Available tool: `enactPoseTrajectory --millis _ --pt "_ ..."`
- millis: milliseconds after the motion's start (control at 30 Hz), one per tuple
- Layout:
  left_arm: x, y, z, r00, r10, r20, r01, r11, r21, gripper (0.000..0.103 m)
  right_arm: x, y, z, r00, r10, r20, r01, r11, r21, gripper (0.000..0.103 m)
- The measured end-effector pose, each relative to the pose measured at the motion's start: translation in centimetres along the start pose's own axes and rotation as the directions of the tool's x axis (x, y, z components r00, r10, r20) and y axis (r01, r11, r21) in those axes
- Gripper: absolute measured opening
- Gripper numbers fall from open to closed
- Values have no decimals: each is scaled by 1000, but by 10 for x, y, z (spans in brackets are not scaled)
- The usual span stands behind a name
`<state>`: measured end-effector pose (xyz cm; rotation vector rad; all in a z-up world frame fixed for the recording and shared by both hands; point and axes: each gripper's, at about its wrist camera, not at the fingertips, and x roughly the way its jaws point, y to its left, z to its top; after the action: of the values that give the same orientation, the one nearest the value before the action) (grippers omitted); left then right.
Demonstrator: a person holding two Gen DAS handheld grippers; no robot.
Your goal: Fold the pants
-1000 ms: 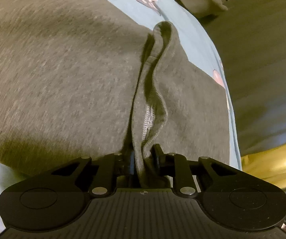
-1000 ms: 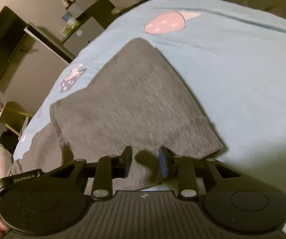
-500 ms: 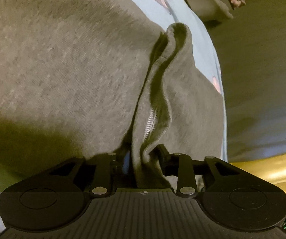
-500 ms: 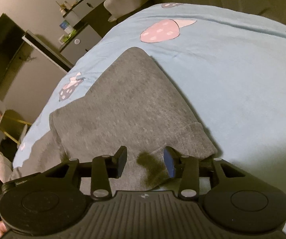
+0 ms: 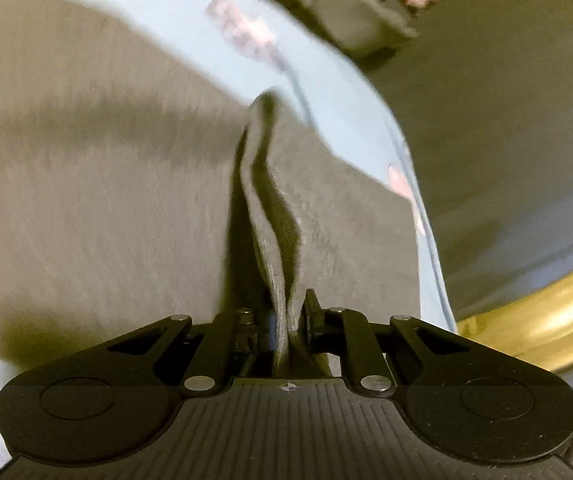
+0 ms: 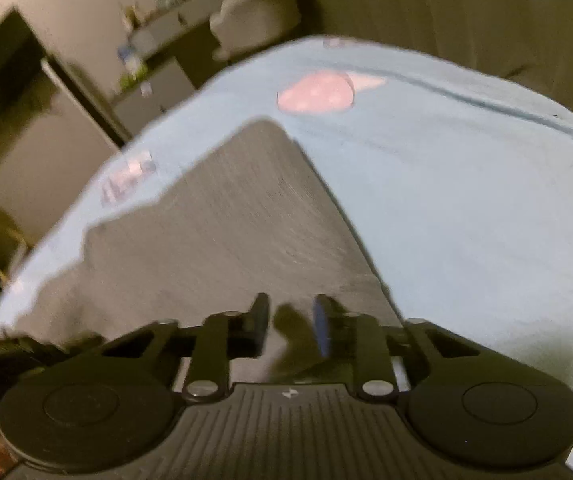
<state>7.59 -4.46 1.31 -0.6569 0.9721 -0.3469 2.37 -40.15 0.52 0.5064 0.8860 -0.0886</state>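
Observation:
Grey pants [image 5: 98, 208] lie spread on a light blue bedsheet [image 5: 326, 92]. My left gripper [image 5: 288, 316] is shut on a raised ridge of the pants' fabric [image 5: 274, 216] that runs away from the jaws. In the right wrist view the pants [image 6: 238, 224] lie folded, with a ribbed cuff at the near right. My right gripper [image 6: 290, 320] is open, its fingers over the near edge of the pants with nothing between them. Both views are motion-blurred.
The sheet [image 6: 466, 208] has pink mushroom prints [image 6: 318, 92]. Its edge drops to a dark floor [image 5: 506, 120] on the right of the left wrist view. A desk and shelves [image 6: 158, 64] stand beyond the bed, with a grey seat [image 6: 258, 28].
My left gripper has drawn the pinched fabric ridge back and up; more blue sheet shows beyond the pants. My right gripper's fingers stand a little closer together and it has shifted over the cuff.

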Motion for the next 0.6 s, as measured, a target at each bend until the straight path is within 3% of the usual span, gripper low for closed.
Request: enactPoseTrajectory --millis 167,267,367,500,600 --pt "-29 -2 0 997 62 51 -67 993 98 12 -1 10 -2 999 34 -3 -34 997 -69 21" --pt "-26 3 -4 994 101 43 -106 985 135 12 2 5 0 999 39 -15 -39 998 -41 22" --pt "-12 15 4 991 129 23 -130 990 52 18 10 -5 4 998 47 -50 -46 999 17 23" --pt "6 25 18 1000 16 -12 -17 997 -71 42 9 -9 5 996 81 -41 -79 995 56 26" --pt "23 29 27 1000 28 -7 -29 994 -102 42 9 -11 4 996 83 -40 -81 995 59 27"
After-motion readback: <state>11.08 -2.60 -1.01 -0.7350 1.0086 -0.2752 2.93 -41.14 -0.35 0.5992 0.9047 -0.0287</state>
